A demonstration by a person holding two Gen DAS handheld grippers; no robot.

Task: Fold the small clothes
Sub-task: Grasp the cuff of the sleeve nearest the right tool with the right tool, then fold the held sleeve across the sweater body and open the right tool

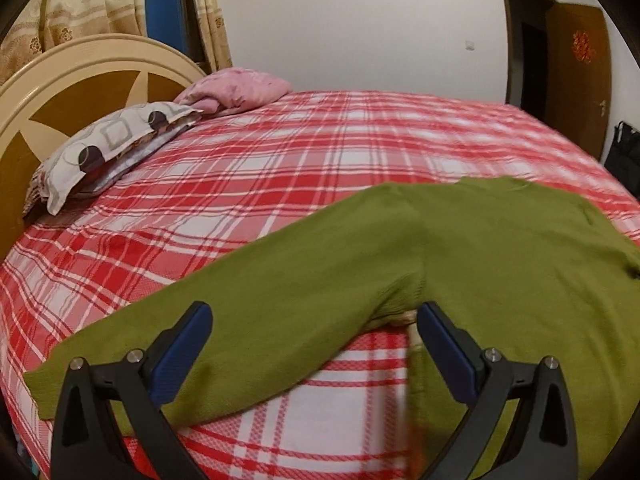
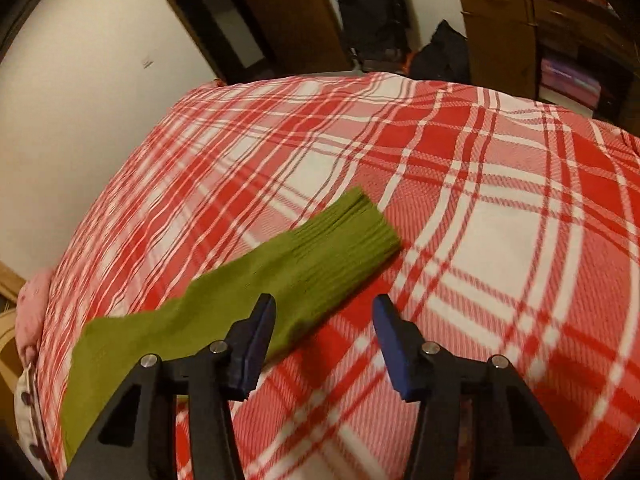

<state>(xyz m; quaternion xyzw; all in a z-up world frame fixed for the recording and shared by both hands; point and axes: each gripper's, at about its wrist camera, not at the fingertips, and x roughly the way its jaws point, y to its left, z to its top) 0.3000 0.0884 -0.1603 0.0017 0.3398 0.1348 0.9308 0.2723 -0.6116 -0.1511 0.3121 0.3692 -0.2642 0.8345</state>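
With both the left tongs (image 1: 316,320) and right tongs (image 2: 324,316) wide open and empty, each should pinch a sleeve (image 2: 348,236) of the green sweater (image 1: 500,248) near its cuff and fold it flat across the body.

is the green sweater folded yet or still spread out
Spread out: the green sweater lies flat on the plaid bed, one sleeve stretched straight.

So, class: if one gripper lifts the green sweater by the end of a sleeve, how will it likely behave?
The green sweater is probably floppy: it lies flat and follows the plaid bedspread. Lifted by the ribbed cuff, the sleeve would likely hang and drag the body after it. The knit looks soft, so it should not slip easily from the jaws.
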